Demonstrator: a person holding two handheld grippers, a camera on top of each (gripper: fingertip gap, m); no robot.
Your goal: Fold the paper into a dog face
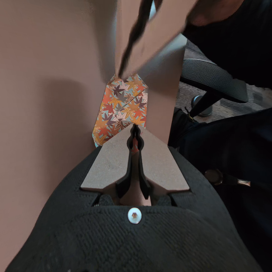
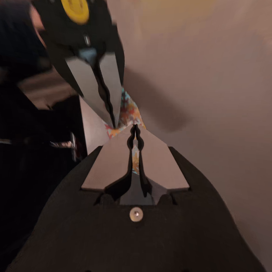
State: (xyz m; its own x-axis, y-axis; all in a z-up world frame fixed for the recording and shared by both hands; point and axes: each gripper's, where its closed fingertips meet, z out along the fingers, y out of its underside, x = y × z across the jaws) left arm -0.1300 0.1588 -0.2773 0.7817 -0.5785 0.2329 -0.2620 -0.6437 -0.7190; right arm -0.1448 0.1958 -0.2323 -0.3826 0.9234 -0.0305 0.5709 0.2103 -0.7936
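Observation:
The paper [image 1: 123, 106] is a folded piece printed with orange, brown and teal maple leaves, with a diagonal fold edge across it. It sits over the pinkish table [image 1: 44, 73] near the table's right edge. My left gripper [image 1: 134, 125] is shut on its near end; paper shows between the jaws. My right gripper [image 1: 120, 76], blurred, comes down from above and pinches the far corner. In the right wrist view my right gripper [image 2: 134, 125] is shut on the paper [image 2: 131, 108], and the left gripper [image 2: 114, 125] pinches the opposite end. I cannot tell whether the paper rests on the table.
The table's edge [image 1: 176, 103] runs down just right of the paper. Beyond it are a black mesh office chair [image 1: 213, 78], grey carpet [image 1: 235, 108] and a person's dark clothing [image 1: 235, 147]. The left gripper carries a yellow disc [image 2: 75, 10]. The gap from one gripper's tips to the other's is roughly 6 centimetres.

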